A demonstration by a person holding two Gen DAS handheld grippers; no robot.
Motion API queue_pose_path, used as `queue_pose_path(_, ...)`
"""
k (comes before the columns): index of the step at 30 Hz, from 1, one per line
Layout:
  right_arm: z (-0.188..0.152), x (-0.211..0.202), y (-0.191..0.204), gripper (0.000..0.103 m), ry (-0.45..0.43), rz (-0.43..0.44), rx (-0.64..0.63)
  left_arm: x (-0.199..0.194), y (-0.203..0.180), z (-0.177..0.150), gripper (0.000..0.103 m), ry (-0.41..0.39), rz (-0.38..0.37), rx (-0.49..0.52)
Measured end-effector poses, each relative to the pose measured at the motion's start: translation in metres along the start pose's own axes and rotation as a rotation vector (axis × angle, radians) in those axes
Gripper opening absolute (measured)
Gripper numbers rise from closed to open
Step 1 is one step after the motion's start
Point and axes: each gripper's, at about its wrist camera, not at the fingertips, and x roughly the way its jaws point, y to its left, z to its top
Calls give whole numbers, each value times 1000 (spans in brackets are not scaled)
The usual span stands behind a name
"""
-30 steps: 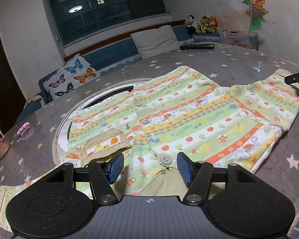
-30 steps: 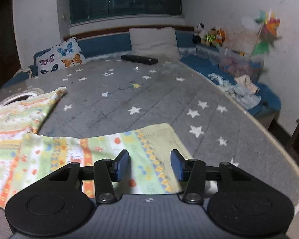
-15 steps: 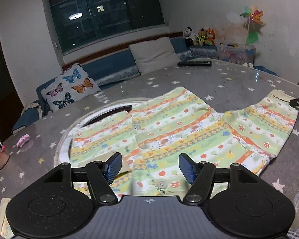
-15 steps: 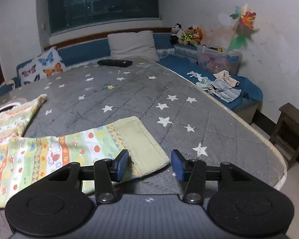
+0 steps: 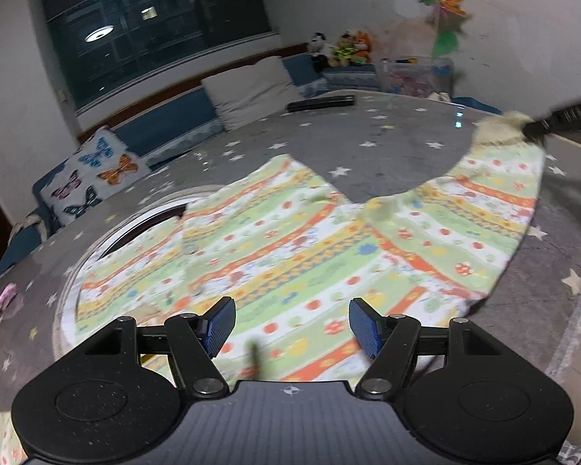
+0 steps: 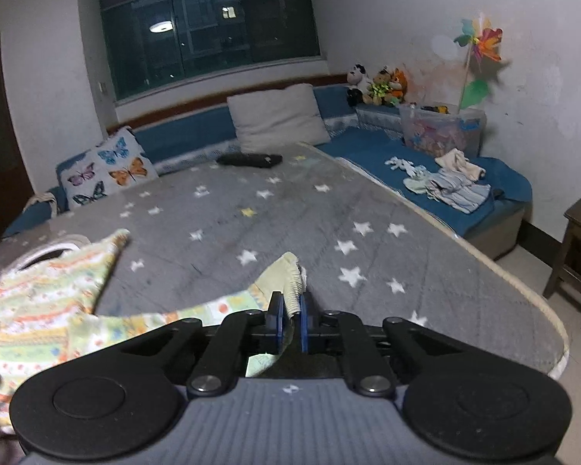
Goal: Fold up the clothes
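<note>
A child's striped shirt (image 5: pixel 290 240) in green, orange and yellow lies spread over the grey star-patterned table (image 6: pixel 290 209). My left gripper (image 5: pixel 290 317) hovers open above its near hem, with only cloth below the blue pads. My right gripper (image 6: pixel 289 310) is shut on the pale cuff (image 6: pixel 290 271) of the shirt's right sleeve. In the left wrist view that gripper (image 5: pixel 534 128) holds the sleeve end (image 5: pixel 499 131) raised off the table at the far right. The rest of the shirt (image 6: pixel 38 302) trails away to the left of the right wrist view.
A white ring (image 5: pixel 135 224) lies under the shirt's left part. A black remote (image 6: pixel 250 159) rests at the table's far end. A blue bench holds a butterfly cushion (image 6: pixel 108 170), a pillow (image 6: pixel 277 118) and a clothes pile (image 6: pixel 445 186). A wooden stool (image 6: pixel 577 255) stands right.
My right gripper has closed on the sleeve cuff and lifted it off the table. The left gripper has shifted over the shirt, jaws a little wider.
</note>
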Motion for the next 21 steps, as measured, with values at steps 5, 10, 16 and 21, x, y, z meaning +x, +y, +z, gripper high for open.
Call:
queue_pose_path(5, 28, -21, 12, 7, -62, 74, 1, 1, -22, 2, 69, -13, -38, 61)
queue_pose_path(10, 58, -41, 34, 7, -122, 154, -37, 5, -42, -1, 69, -17, -67, 123)
queue_pose_path(16, 85, -57, 70, 7, -162, 296, -70, -4, -36, -3, 69, -45, -53, 93)
queue_pose_path(21, 92, -63, 129, 7, -173, 434, -173, -35, 5, -5, 73, -110, 30, 3)
